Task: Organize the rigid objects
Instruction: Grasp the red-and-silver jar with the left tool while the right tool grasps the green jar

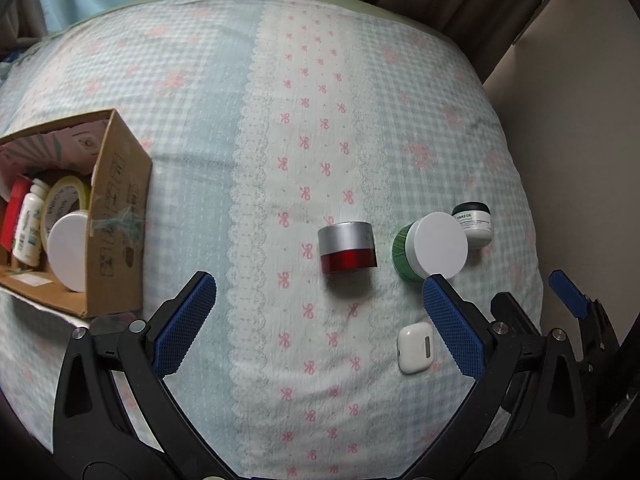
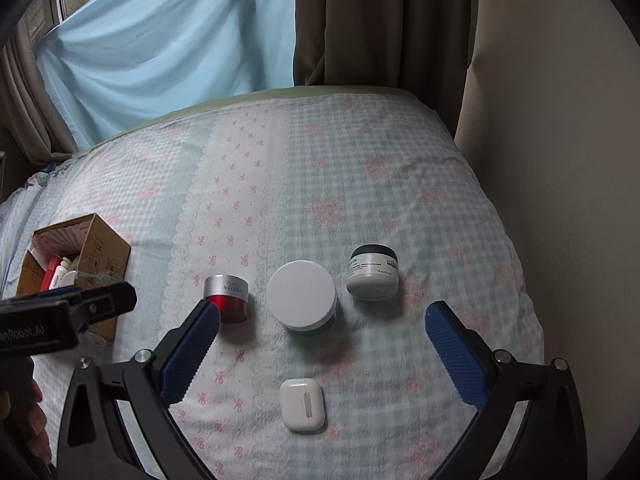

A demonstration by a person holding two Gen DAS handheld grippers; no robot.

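Observation:
On the bed, a red jar with a silver lid (image 1: 347,247) (image 2: 227,298), a green jar with a white lid (image 1: 430,246) (image 2: 302,296), a small white jar with a black lid (image 1: 473,225) (image 2: 373,278) and a white earbud case (image 1: 416,347) (image 2: 302,404) lie loose. My left gripper (image 1: 318,286) is open and empty, just short of the red jar. My right gripper (image 2: 322,316) is open and empty, above the earbud case and near the white-lidded jar. It also shows in the left wrist view (image 1: 570,298).
An open cardboard box (image 1: 116,216) (image 2: 100,252) at the left holds bottles, a tape roll and a white-lidded jar. The bed (image 1: 280,100) meets a beige wall (image 2: 560,160) at the right. Curtains (image 2: 380,20) hang at the back.

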